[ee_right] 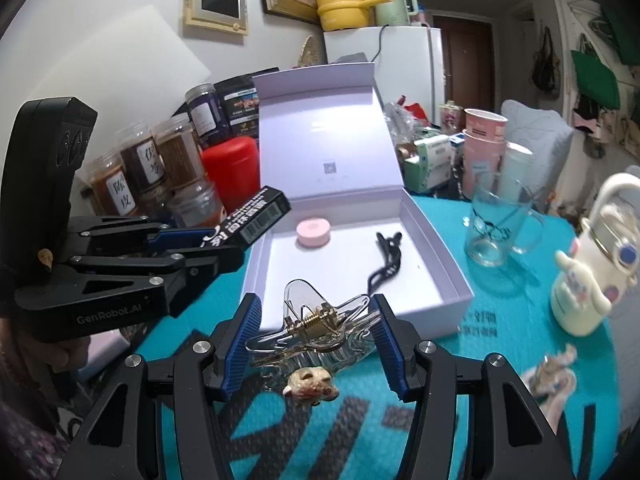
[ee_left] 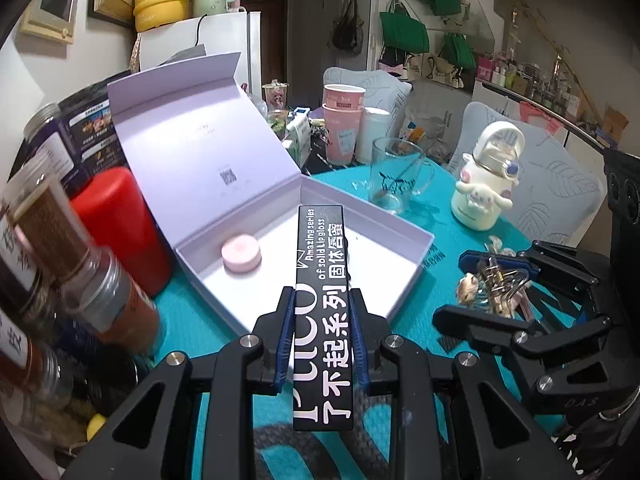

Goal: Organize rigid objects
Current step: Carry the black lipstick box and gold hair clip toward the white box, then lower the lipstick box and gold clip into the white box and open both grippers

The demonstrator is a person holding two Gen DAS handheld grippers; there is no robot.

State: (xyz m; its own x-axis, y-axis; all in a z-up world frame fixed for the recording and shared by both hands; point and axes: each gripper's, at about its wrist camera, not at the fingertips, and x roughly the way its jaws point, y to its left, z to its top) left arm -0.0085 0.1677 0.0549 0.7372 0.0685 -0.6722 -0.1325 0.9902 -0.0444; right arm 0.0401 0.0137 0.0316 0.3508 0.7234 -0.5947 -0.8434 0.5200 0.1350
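Right wrist: pink puck (ee_right: 313, 232) in white box (ee_right: 456, 280)

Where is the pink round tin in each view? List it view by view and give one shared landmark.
Left wrist view: the pink round tin lies in the open white box, left of the black carton held by the left gripper.
Right wrist view: the tin lies at the box's far left, above centre.
Shared landmark: the red canister left of the box.

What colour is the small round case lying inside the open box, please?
Pale pink; the round case shows best in the right wrist view.
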